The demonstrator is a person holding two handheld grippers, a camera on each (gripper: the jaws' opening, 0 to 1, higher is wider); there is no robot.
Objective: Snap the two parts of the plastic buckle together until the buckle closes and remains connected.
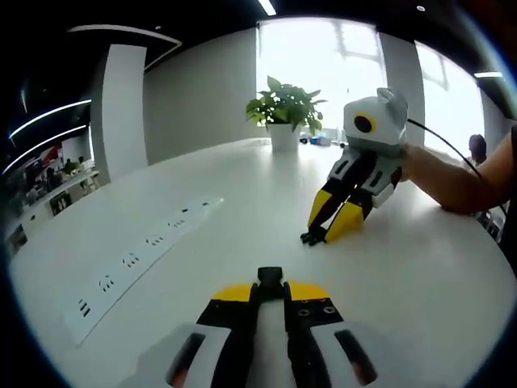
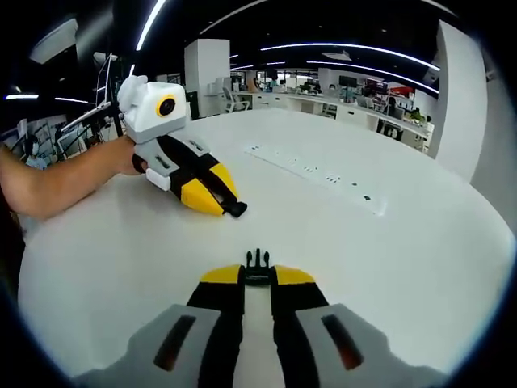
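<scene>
Two black buckle parts were seen, one gripped by each claw. In the left gripper view, the socket part (image 1: 271, 279) was pinched at the tips of the left claw (image 1: 271, 293), whose jaws were clenched on it just above the white tabletop (image 1: 242, 194). In the right gripper view, the pronged part (image 2: 258, 267) was held the same way in the right claw (image 2: 258, 279), its prongs pointing forward beyond the yellow tips. The two parts were kept well apart and unjoined, each raised over the middle of the tabletop.

The opposite claw was caught in each view. In the right gripper view, the left claw was seen at the far left of the tabletop, tips down by the surface, with the black socket part (image 2: 235, 209) projecting from it, and was held by a person's hand (image 2: 129, 158). In the left gripper view, the right claw (image 1: 327, 230) was angled down toward the right side of the tabletop, a bare forearm (image 1: 460, 182) behind it.

The tabletop was broad, glossy and round-edged. A white recessed power strip (image 1: 137, 259) was set into it, running lengthwise. A potted plant (image 1: 284, 113) in a white pot was placed at the far edge, before a bright window (image 1: 323, 73). Beyond, an open office was shown, with a white column (image 2: 203, 69), rows of desks (image 2: 339, 109) and strip lights (image 2: 347, 48) on a dark ceiling.
</scene>
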